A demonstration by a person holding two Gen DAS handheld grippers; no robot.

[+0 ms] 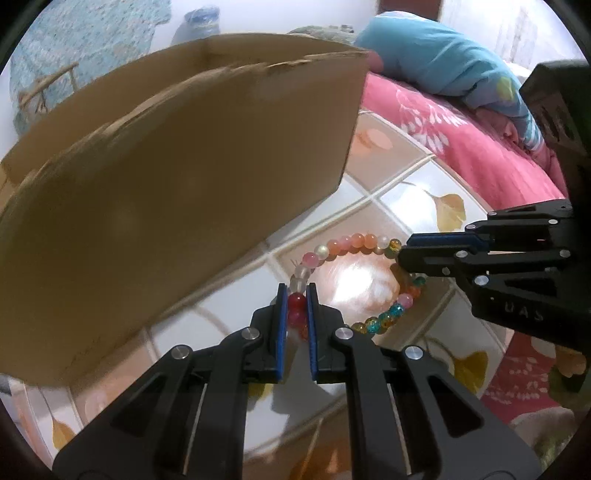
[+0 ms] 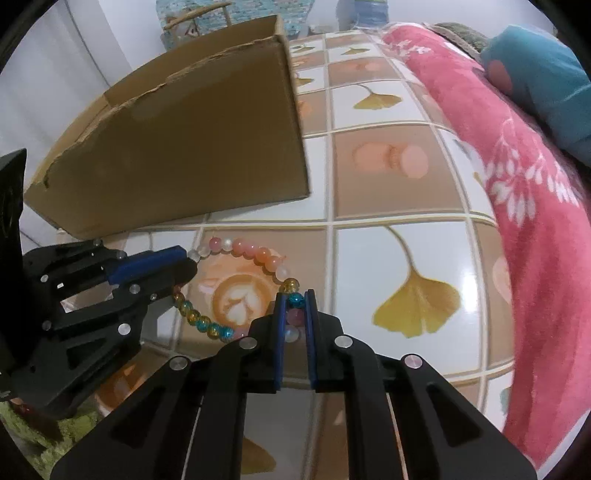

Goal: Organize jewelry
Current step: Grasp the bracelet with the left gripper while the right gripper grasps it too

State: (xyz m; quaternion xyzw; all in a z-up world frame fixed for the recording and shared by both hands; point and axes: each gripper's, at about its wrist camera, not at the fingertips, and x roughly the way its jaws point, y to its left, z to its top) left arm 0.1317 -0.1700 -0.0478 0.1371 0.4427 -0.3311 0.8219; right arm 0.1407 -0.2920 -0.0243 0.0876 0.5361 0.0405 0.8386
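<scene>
A bracelet of coloured beads point(image 1: 354, 242) is held over the tiled tabletop point(image 1: 406, 199). My left gripper point(image 1: 296, 295) is shut on its red beads at one side. My right gripper point(image 1: 400, 258) comes in from the right and is shut on the opposite side. In the right wrist view my right gripper point(image 2: 296, 299) clamps a blue bead of the bracelet point(image 2: 255, 254), and my left gripper point(image 2: 188, 262) grips it from the left. An open cardboard box point(image 1: 177, 184) stands just behind the bracelet, and it also shows in the right wrist view point(image 2: 192, 155).
A pink floral blanket point(image 2: 524, 192) and a blue cushion point(image 1: 436, 62) lie along the right side of the table. A water bottle point(image 1: 201, 22) and a teal patterned item point(image 1: 74, 44) stand behind the box.
</scene>
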